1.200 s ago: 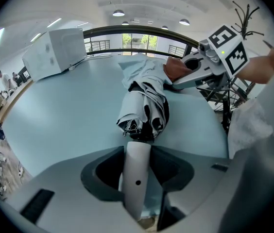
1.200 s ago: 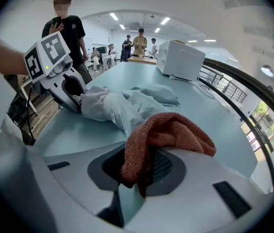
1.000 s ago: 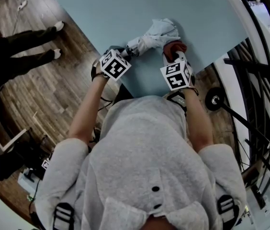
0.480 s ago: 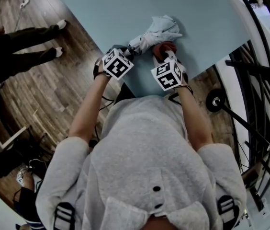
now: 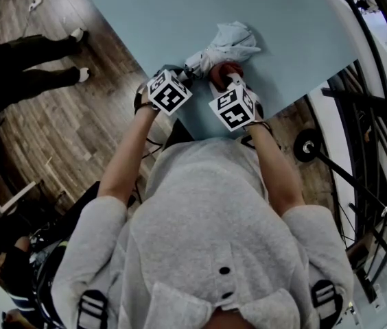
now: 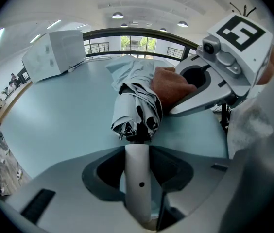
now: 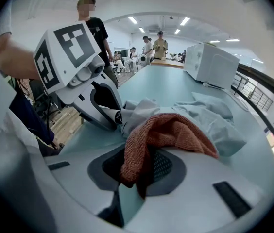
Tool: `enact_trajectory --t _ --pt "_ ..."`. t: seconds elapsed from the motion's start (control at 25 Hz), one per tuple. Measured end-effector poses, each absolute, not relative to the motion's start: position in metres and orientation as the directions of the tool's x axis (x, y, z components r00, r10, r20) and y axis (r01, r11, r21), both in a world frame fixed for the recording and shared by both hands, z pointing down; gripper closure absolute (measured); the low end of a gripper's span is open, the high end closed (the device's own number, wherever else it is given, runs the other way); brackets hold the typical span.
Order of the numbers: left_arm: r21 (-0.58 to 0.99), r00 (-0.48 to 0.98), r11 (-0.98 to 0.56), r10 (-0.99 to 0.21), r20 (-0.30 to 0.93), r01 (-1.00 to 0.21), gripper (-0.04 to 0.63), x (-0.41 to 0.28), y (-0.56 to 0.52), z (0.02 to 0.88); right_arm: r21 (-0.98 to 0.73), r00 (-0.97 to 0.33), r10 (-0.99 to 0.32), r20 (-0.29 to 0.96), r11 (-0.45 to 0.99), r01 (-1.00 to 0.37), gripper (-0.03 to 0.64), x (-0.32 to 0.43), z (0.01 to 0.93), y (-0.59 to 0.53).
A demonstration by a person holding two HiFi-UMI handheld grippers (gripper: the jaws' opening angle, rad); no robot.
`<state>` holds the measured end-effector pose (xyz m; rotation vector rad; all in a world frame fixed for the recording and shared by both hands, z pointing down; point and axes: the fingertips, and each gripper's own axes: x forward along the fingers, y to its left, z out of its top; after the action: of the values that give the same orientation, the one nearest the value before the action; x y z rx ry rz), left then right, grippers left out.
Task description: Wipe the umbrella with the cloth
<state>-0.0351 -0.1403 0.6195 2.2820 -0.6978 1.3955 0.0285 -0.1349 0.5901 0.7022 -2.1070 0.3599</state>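
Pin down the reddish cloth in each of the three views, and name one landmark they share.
Head view: the cloth sits upper centre, against the folded umbrella.
Left gripper view: right of centre, cloth pressed on the umbrella's side.
Right gripper view: centre, cloth hanging from the right gripper.
Shared landmark: the umbrella, in all three.

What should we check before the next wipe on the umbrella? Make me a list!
1. Left gripper grips the umbrella: ok, jaws shut on its white handle.
2. Right gripper holds the cloth: ok, jaws shut on it.
3. Cloth touches the umbrella: ok, it presses on the folded fabric.
4. Umbrella lies on the table: ok.
5. Dirt left on the umbrella: cannot tell.
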Motion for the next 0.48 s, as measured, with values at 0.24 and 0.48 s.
enact_trajectory --t 0.24,0.48 --pt "0.056 0.39 -0.805 -0.224 0.893 -0.591 0.431 -0.035 -0.141 0.619 -0.128 -0.544 -0.263 0.797 0.806 -0.577 0.538 0.015 0.583 -0.126" --pt "0.062 0.394 -0.806 -0.22 0.893 -0.589 0.431 -0.038 -0.141 0.62 -0.302 -0.655 -0.194 0.73 0.769 -0.564 0.538 -0.004 0.565 -0.129"
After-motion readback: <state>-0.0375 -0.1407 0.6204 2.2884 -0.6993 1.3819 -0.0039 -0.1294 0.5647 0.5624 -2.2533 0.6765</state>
